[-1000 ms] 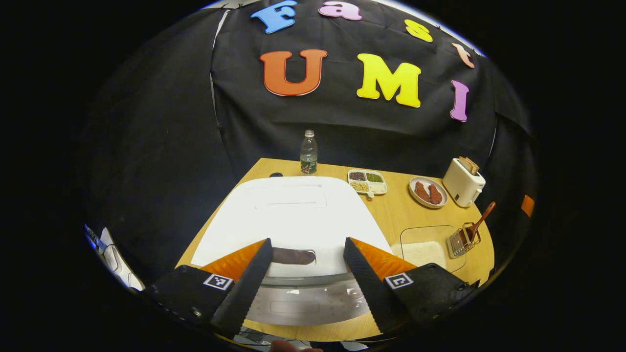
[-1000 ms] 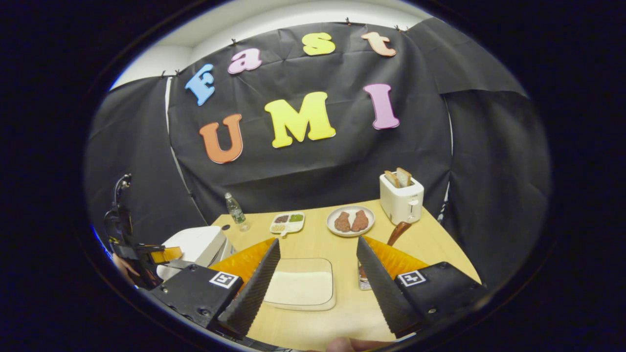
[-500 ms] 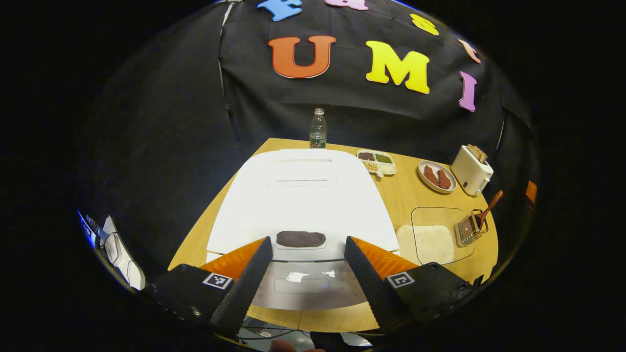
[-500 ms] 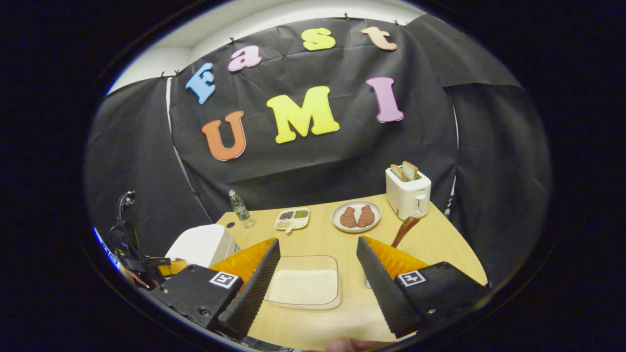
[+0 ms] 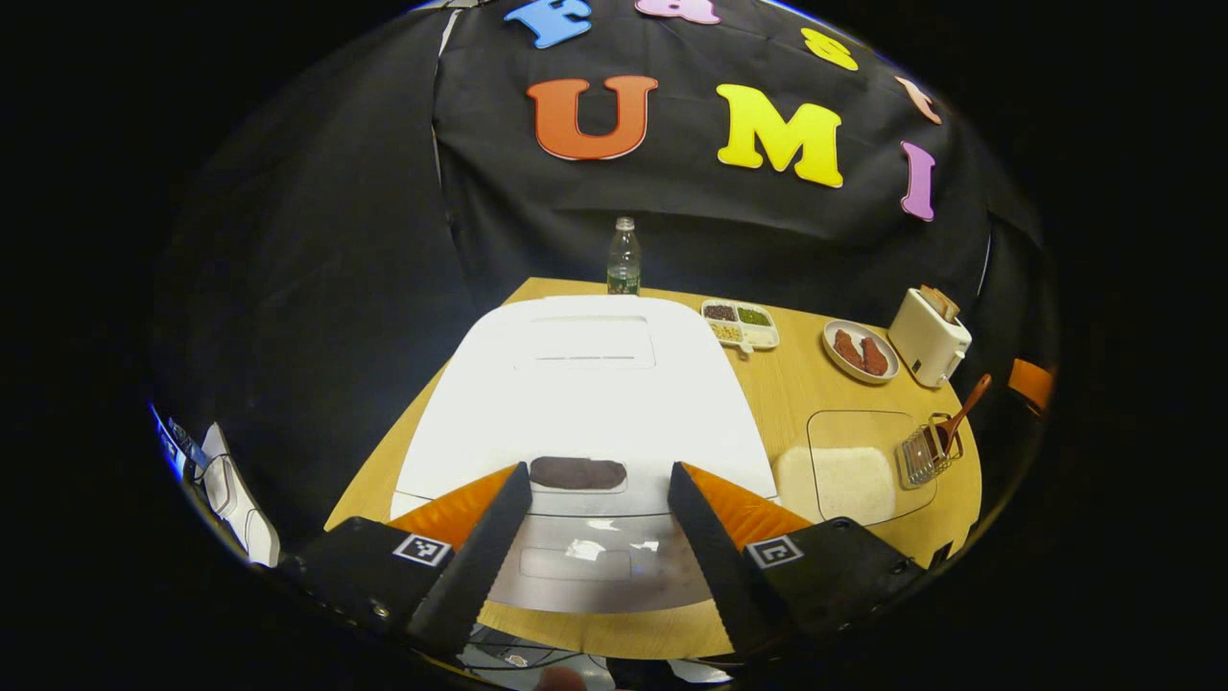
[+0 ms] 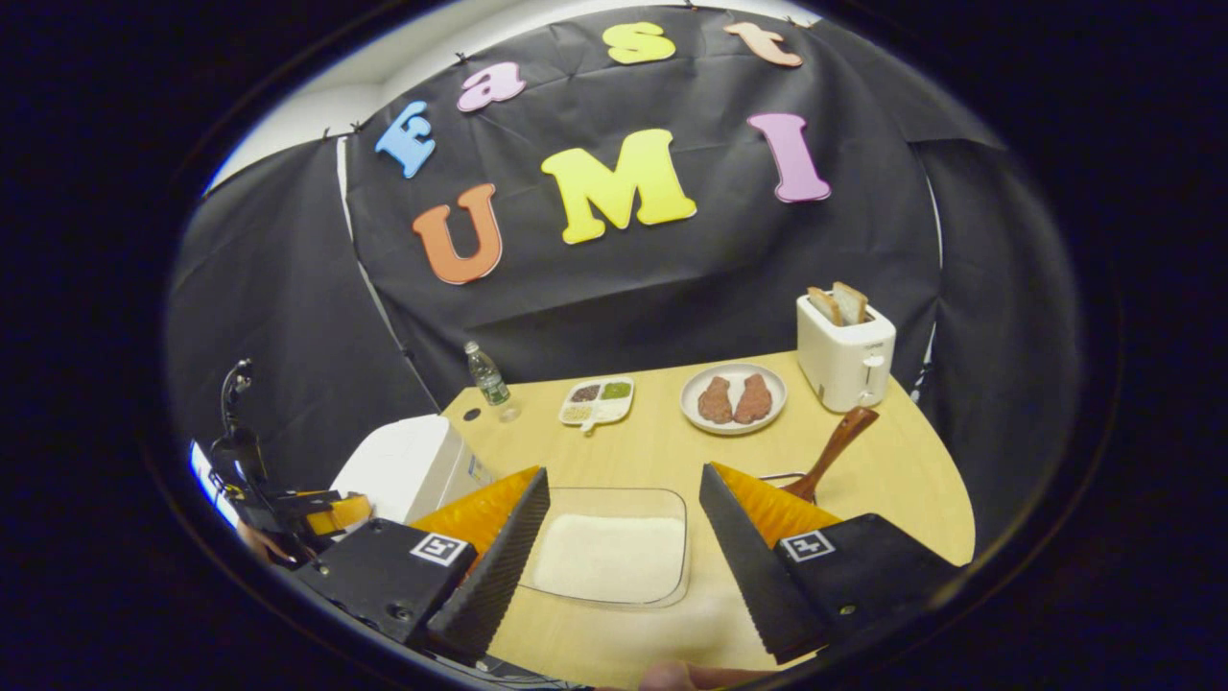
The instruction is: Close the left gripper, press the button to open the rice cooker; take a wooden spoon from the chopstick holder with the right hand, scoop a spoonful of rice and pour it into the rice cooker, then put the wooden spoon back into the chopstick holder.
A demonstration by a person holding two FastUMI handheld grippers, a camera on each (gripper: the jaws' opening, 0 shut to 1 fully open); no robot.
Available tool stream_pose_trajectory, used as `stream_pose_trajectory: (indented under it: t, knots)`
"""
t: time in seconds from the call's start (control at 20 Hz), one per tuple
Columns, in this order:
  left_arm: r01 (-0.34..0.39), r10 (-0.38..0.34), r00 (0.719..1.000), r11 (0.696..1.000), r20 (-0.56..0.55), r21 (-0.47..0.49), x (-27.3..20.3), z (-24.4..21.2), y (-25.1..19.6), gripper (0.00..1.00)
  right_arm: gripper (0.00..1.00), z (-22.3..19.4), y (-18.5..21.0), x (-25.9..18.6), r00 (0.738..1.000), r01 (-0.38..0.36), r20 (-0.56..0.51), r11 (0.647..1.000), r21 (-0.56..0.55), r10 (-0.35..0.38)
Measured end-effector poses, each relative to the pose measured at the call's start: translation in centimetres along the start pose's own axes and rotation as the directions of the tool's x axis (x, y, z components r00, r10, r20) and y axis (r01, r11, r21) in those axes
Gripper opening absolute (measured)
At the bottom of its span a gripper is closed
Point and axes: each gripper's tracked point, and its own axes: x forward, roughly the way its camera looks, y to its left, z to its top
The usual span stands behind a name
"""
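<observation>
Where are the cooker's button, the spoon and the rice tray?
button [image 5: 578, 472], left gripper view, middle of the dark pad at the lid's front edge.
spoon [image 6: 833, 451], right gripper view, middle of the handle.
rice tray [image 6: 608, 500], right gripper view, bare clear floor behind the rice.

white rice cooker [image 5: 585, 393], dark button [image 5: 578, 472].

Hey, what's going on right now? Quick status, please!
Left gripper open, above white rice cooker, lid shut, dark button unpressed. Right gripper open over clear rice tray. Wooden spoon in wire holder.
</observation>
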Motion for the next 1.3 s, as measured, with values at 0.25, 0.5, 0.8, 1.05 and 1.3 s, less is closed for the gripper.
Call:
stream_pose_trajectory:
  t: [0.25,0.5,0.8,1.05,1.3]
  knots:
    - [-0.039,0.040,0.999,0.998,0.025,-0.042,-0.2,0.8,0.0,0.97,0.96,2.3,-1.2,1.0,0.999,-0.020,0.029,1.000,-0.005,0.020]
    - [0.015,-0.009,0.990,0.999,0.139,-0.042,-2.4,3.6,-0.9,0.96,0.96,4.9,-1.9,-1.6,0.991,0.048,0.129,0.999,-0.022,-0.045]
    - [0.087,-0.090,0.922,0.996,0.377,0.025,-11.0,9.3,-1.8,0.96,1.00,6.3,2.1,-8.8,0.953,0.140,0.280,0.988,-0.072,-0.115]
    - [0.173,-0.205,0.832,0.979,0.515,0.110,-20.4,10.0,-3.1,0.96,0.96,4.5,7.2,-16.0,0.920,0.188,0.362,0.979,-0.078,-0.148]
    - [0.223,-0.250,0.782,0.968,0.570,0.119,-28.2,8.9,-4.8,0.96,0.96,3.4,10.8,-22.6,0.888,0.227,0.435,0.964,-0.139,-0.146]
